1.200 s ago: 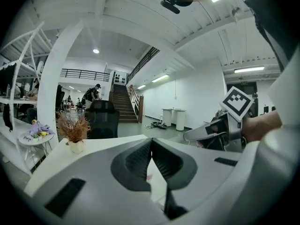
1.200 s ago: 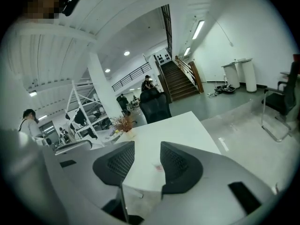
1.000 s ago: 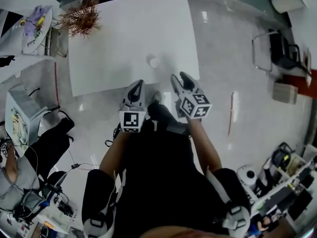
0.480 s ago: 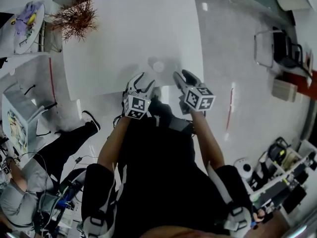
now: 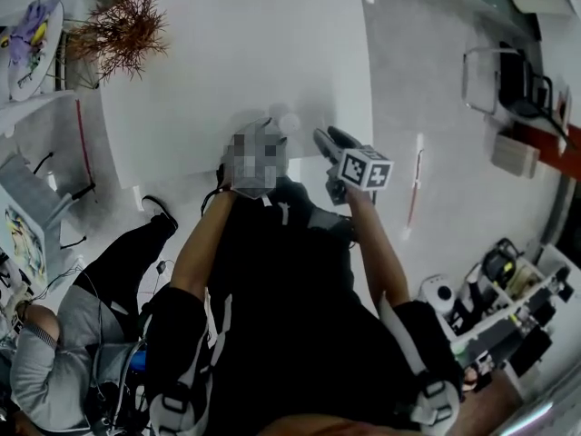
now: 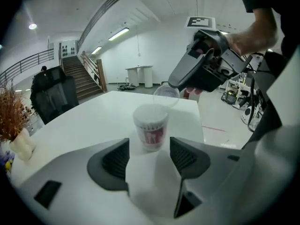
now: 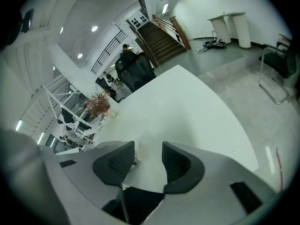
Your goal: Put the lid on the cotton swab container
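Note:
The cotton swab container [image 6: 151, 127], a small clear cup with a red label and white swab tips on top, stands uncovered near the white table's front edge [image 5: 289, 122]. Its clear round lid [image 6: 166, 93] lies on the table just behind it in the left gripper view. My left gripper [image 6: 149, 144] points at the container from close by. Its jaws are opening and nothing is between them. In the head view a blurred patch covers it. My right gripper [image 7: 148, 148] hovers to the container's right [image 5: 338, 145], open and empty, and the container [image 7: 139, 149] shows faintly past its fingertips.
The white table [image 5: 227, 53] carries a dried plant in a vase [image 5: 118, 33] at its far left corner. A seated person [image 5: 64, 352] and cables are on the floor at the left. A chair [image 5: 508, 84] stands at the right.
Both grippers have moved forward from the table's edge toward the container. The left jaws, shut a second ago, now stand apart.

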{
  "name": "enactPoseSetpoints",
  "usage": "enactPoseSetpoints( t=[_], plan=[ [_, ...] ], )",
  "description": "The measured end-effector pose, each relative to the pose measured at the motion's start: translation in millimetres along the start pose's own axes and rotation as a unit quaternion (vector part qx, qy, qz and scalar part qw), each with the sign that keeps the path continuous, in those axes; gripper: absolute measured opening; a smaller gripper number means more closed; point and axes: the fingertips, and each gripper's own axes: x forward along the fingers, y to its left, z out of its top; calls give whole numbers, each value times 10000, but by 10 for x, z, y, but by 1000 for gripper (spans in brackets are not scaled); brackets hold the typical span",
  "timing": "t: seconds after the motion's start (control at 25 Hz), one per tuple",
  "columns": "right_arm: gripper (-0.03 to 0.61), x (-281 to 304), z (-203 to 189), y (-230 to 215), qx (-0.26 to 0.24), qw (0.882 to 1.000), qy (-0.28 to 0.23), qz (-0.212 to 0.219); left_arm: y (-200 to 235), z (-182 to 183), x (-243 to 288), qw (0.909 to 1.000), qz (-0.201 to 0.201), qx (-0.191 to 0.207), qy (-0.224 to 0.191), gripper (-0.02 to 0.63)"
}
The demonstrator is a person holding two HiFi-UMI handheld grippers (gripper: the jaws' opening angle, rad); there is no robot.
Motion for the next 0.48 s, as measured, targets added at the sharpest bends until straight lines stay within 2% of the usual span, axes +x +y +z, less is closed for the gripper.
enactPoseSetpoints(
  t=[0.24, 0.36, 0.48],
  plan=[
    [164, 124, -58, 81, 39, 9995, 262, 150, 32, 78, 175, 9992, -185, 313, -151, 253],
    [163, 134, -55, 154, -150, 9992, 302, 195, 24, 119, 226, 9981, -182, 554, -213, 231],
    [163, 101, 7, 232, -377, 9987, 230, 260, 21, 124, 254, 9979, -200, 583, -198, 230]
  ],
)
